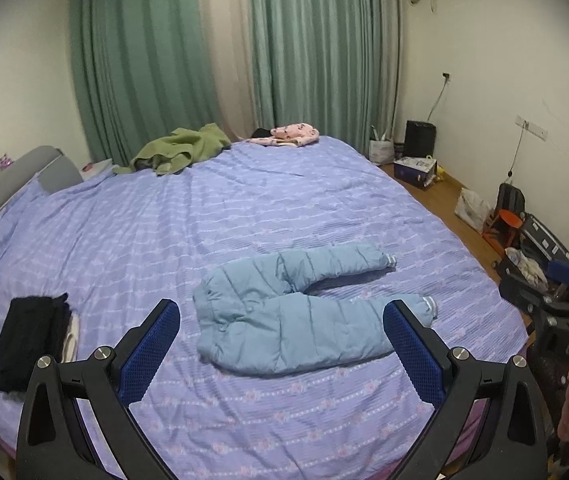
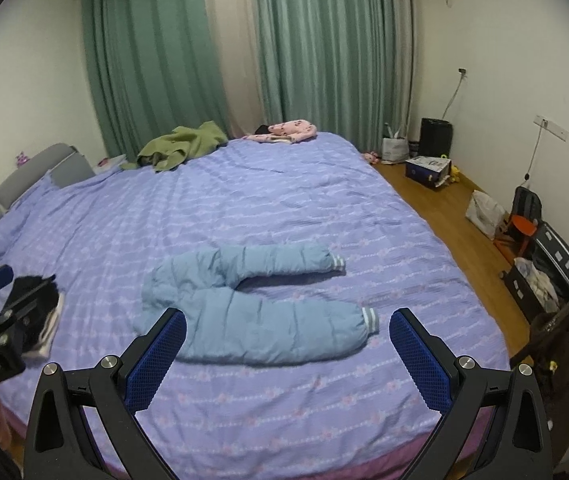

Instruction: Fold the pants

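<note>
A pair of puffy light blue pants (image 1: 304, 312) lies flat on a big bed with a purple bedspread (image 1: 212, 208), close to the near edge of the bed and a bit toward the right side. The waist end points to the left and the two legs run to the right, spread apart like a V, with bare bedspread showing between them. Each leg ends in a gray striped cuff (image 2: 369, 317). The left gripper (image 1: 280, 324) is held above the near edge of the bed with its two blue fingers (image 1: 152, 344) wide apart and nothing between them. The right gripper (image 2: 287, 330) is held the same way, fingers spread wide and holding nothing, and the near leg's cuff shows between them. Neither gripper touches the pants. A stack of folded dark clothes (image 1: 30, 340) sits near the left edge of the bed, well apart from the pants. A green garment (image 1: 180, 150) and a pink garment (image 1: 288, 136) lie at the far edge, by the green curtains (image 1: 316, 48). The middle of the bed is wide and bare. Past the right edge there is a wood floor (image 2: 444, 208) with bags and boxes along the wall.
</note>
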